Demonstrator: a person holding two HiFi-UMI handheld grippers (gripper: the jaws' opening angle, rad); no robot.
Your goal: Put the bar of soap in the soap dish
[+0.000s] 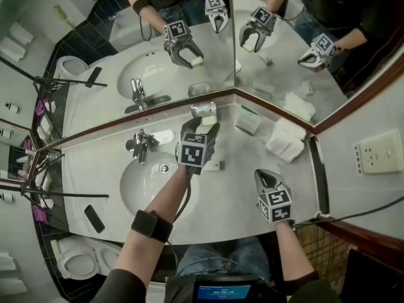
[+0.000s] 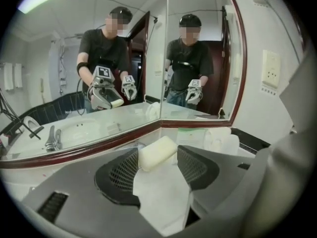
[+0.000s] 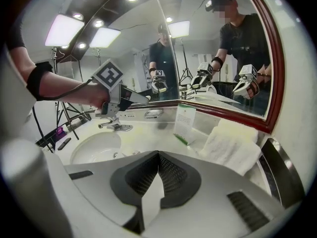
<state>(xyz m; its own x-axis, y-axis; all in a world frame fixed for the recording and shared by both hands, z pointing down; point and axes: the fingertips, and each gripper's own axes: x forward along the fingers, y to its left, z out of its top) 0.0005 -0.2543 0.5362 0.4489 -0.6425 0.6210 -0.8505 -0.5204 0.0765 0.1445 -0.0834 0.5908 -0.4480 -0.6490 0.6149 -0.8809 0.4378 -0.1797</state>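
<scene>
Plainly, the left claw (image 1: 203,126) gripped the bar of soap (image 1: 207,120) above the worktop (image 1: 233,188). In the left gripper view the pads pressed on the bar of soap (image 2: 157,152), which lay crosswise between them, its long axis running from jaw to jaw and slanting up toward the claw's right.

What we took for the soap dish (image 1: 163,136) — a small oval tray just beside the tap (image 1: 140,145) — lay off to that claw's left, against the foot of the mirror, its long axis running along the mirror's edge. We judged that the coming move would turn on this: a carry leftward and down, with the bar swung into line with the tray.

The right claw (image 1: 261,173) was closed on nothing, jaws together in its own view (image 3: 158,157). It sat well apart to the left claw's right, so the left hand was plainly the nearer to the dish.

A card (image 1: 248,120) with a green band stood to the left claw's right — its print was too small for us to read. We saw no brand on the soap, and the cubes bore only square markers.
</scene>
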